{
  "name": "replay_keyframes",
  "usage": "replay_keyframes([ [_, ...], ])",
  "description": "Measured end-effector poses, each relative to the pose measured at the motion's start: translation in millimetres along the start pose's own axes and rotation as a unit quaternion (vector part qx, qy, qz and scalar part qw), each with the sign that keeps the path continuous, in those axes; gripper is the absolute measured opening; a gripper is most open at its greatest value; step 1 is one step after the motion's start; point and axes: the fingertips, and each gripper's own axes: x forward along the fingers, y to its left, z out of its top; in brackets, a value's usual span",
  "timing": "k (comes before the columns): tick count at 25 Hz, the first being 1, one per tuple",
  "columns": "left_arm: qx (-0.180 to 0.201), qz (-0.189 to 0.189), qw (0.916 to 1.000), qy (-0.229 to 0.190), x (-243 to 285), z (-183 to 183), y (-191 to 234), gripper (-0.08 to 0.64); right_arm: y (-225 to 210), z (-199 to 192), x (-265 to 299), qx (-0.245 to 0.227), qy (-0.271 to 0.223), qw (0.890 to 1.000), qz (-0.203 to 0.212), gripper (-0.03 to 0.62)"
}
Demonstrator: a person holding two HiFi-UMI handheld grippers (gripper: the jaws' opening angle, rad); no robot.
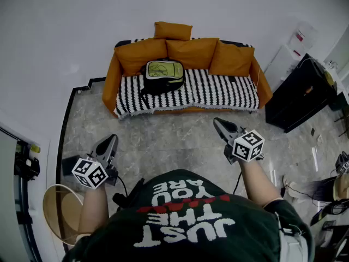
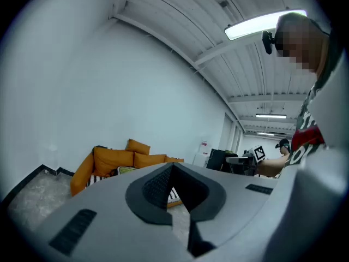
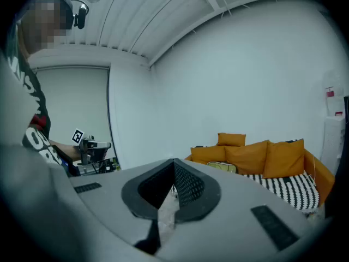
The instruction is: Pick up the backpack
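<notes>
A black backpack [image 1: 163,74] with a yellow-green front panel leans against the back cushions on the left half of an orange sofa [image 1: 112,75]. It rests on a black-and-white striped throw [image 1: 218,90]. My left gripper [image 1: 112,140] and right gripper [image 1: 218,123] hover over the marble floor, well short of the sofa, both pointing toward it. Each has its jaws together with nothing between them. The left gripper view shows the backpack [image 2: 126,170] small beyond the closed tips [image 2: 172,168]. In the right gripper view the backpack [image 3: 223,167] also lies far past the tips [image 3: 174,162].
A black cabinet [image 1: 302,91] stands right of the sofa, with a white unit [image 1: 297,42] behind it. A round wooden stool [image 1: 60,209] sits at my lower left. Cables and gear lie at the far right [image 1: 332,201]. Open marble floor [image 1: 174,138] separates me from the sofa.
</notes>
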Motion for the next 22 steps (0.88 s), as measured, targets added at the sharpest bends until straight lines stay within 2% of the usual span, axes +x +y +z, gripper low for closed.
replay_keyframes([
  [11,0.003,0.0,1.0,0.004,18.9,5.3,-15.1,0.009,-19.8,10.3,-6.8,-0.004,-0.002,1.0,-0.003,0.031],
  [22,-0.001,0.016,0.9999,0.002,46.6,6.2,-53.8,0.009,-42.8,22.0,-41.8,0.004,-0.032,0.999,0.029,0.032],
])
